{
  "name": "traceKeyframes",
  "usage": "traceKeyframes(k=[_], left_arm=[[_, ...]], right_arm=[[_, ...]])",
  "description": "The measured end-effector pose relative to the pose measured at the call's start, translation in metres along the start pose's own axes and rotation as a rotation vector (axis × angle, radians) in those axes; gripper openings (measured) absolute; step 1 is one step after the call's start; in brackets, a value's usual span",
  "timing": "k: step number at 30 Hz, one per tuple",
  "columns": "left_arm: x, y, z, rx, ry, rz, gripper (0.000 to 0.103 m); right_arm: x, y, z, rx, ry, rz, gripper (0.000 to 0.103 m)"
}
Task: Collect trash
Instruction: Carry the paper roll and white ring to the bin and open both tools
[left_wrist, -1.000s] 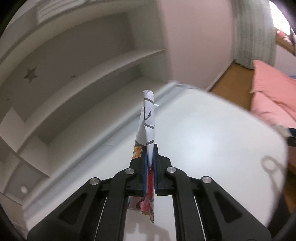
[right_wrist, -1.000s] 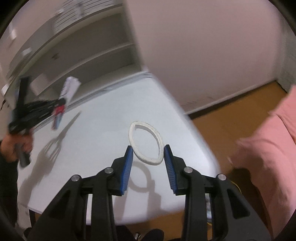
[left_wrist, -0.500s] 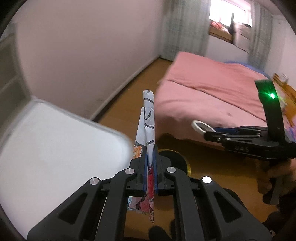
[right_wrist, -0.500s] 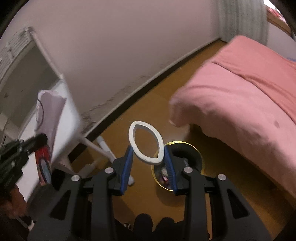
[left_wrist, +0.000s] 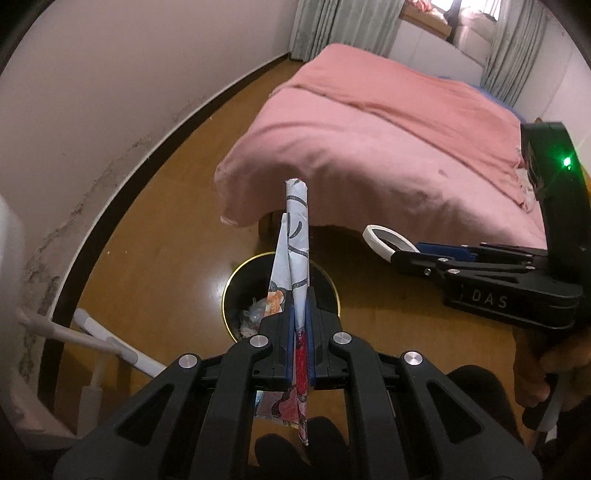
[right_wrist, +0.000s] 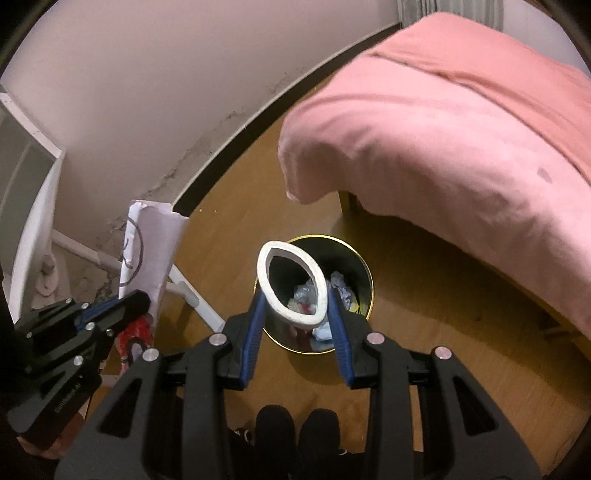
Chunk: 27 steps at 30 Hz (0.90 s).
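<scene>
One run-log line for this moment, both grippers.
left gripper: shut on folded paper | right gripper: shut on white ring | both above bin | bin: holds trash

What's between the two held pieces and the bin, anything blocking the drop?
Nothing visible. The black bin stands open on the floor, no lid, some trash already inside. The right gripper holds the white ring right over its mouth; the left gripper holds the folded wrapper in line with it too.

A home bedroom: a pink-covered bed (left_wrist: 388, 147) at upper right, curtains (left_wrist: 343, 29) at top, wood floor (left_wrist: 177, 221).
</scene>
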<state>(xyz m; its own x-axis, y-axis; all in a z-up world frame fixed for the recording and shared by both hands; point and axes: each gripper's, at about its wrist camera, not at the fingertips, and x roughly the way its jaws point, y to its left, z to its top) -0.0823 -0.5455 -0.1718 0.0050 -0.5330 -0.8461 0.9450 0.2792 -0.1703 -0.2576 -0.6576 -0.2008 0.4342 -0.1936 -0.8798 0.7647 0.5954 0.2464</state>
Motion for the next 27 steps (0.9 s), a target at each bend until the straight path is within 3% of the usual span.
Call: traceKeyframes(k=[8,16,19,22,23,24,27], left_arm=[[0.03,0.009,0.004,-0.012,0.036,-0.008,0.004],[0.04,0.014,0.011,-0.01,0.017,-0.029,0.005],[0.044,0.014,0.014,-0.008,0.021,-0.031,0.008],[0.044,0.015,0.015,-0.012,0.021,-0.033,0.033],[0.042,0.015,0.015,-0.011,0.016,-0.032,0.049],[0.04,0.015,0.015,-0.009,0.009,-0.026,0.054],[0.033,0.013,0.016,-0.001,-0.002,-0.022,0.056]], right_arm=[[0.03,-0.012,0.006,0.024,0.045,0.007,0.034],[0.041,-0.01,0.016,0.024,0.049,0.018,0.035],[0.038,-0.01,0.02,0.035,0.034,0.026,0.047],[0.032,-0.009,0.022,0.039,0.017,0.026,0.053],[0.029,-0.008,0.023,0.039,0.013,0.028,0.055],[0.026,-0.008,0.024,0.038,0.009,0.028,0.055],[0.016,-0.007,0.027,0.032,-0.009,0.024,0.055]])
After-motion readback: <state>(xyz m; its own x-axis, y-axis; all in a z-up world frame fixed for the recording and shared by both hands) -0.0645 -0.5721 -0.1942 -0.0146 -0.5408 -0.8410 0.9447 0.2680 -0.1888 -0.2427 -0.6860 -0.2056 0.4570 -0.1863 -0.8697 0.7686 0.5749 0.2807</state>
